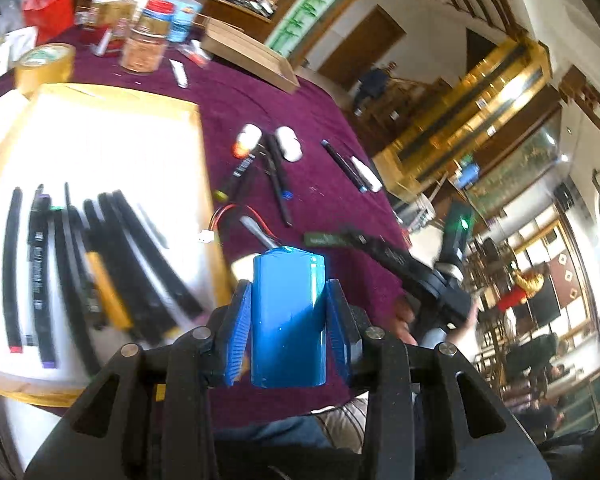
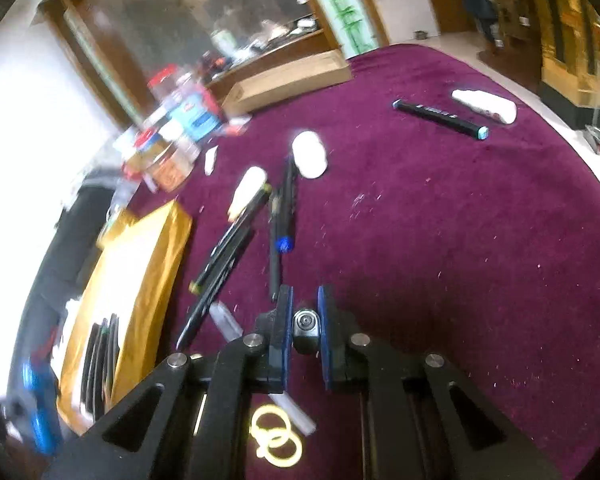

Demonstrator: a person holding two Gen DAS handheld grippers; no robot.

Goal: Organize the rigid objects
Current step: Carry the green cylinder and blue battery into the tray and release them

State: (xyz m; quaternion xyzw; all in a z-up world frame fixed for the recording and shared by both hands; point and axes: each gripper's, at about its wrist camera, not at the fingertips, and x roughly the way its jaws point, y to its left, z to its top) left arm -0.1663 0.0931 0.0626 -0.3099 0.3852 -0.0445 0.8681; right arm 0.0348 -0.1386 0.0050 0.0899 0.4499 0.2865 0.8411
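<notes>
My left gripper (image 1: 286,292) is shut on a blue battery pack (image 1: 288,320) with red and black wires, held above the table's near edge beside the tray. A yellow-rimmed white tray (image 1: 204,152) at the left holds several black markers (image 1: 112,264). My right gripper (image 2: 305,300) is shut on a small round metal part (image 2: 305,326), low over the purple cloth. Loose markers (image 2: 236,236) and white capsule-shaped objects (image 2: 309,154) lie ahead of it. The tray (image 2: 156,264) is at its left.
A purple cloth (image 2: 440,260) covers the round table. Jars (image 1: 146,40), a tape roll (image 1: 44,64) and a cardboard box (image 1: 252,56) stand at the far side. Another marker (image 2: 440,118) and white tube (image 2: 484,106) lie far right. Yellow rings (image 2: 274,436) lie under the right gripper.
</notes>
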